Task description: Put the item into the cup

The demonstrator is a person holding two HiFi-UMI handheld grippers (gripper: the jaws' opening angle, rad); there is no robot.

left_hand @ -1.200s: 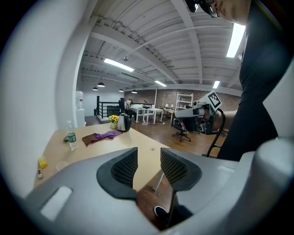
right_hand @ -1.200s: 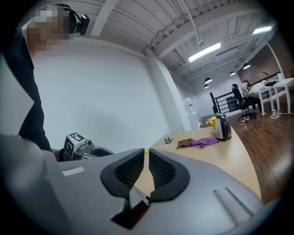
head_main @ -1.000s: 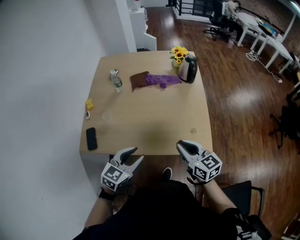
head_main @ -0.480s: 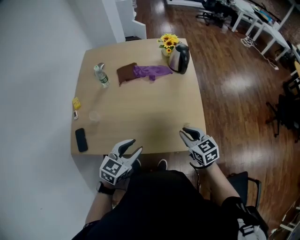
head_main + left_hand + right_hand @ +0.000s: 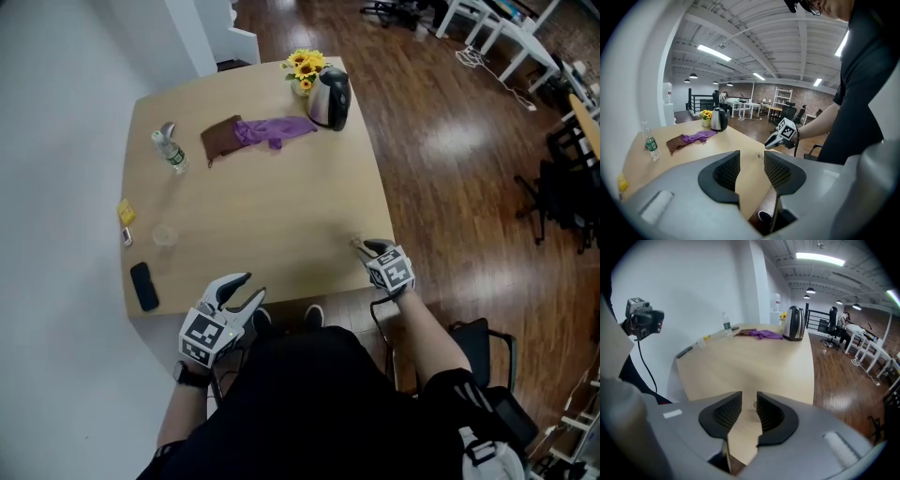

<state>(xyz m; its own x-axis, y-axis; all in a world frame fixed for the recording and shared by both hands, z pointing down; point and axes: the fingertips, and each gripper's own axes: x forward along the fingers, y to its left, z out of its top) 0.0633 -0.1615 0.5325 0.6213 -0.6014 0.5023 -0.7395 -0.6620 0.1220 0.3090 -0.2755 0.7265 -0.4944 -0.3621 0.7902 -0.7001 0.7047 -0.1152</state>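
Observation:
A small pale item point(image 5: 353, 241) lies near the table's front right corner. In the right gripper view that item point(image 5: 753, 404) shows on the wood in the gap between the jaws, untouched. My right gripper point(image 5: 364, 247) hangs just over it; its jaws have just been opening and hold nothing. A clear cup point(image 5: 165, 234) stands at the table's left side, far from the item. My left gripper point(image 5: 240, 290) is open and empty at the table's front edge, right of the cup. In the left gripper view the right gripper point(image 5: 772, 142) tips down at the item point(image 5: 759, 155).
A black phone point(image 5: 143, 286) lies at the front left, with a yellow object point(image 5: 125, 212) behind it. Further back are a water bottle point(image 5: 170, 150), a brown cloth point(image 5: 219, 139), a purple cloth point(image 5: 275, 129), a kettle point(image 5: 330, 98) and sunflowers point(image 5: 304, 66). A white wall runs along the left.
My right gripper has dropped toward the table's front right corner and tipped downward over the small item, with its jaws wider apart. The left gripper has shifted a little along the front edge.

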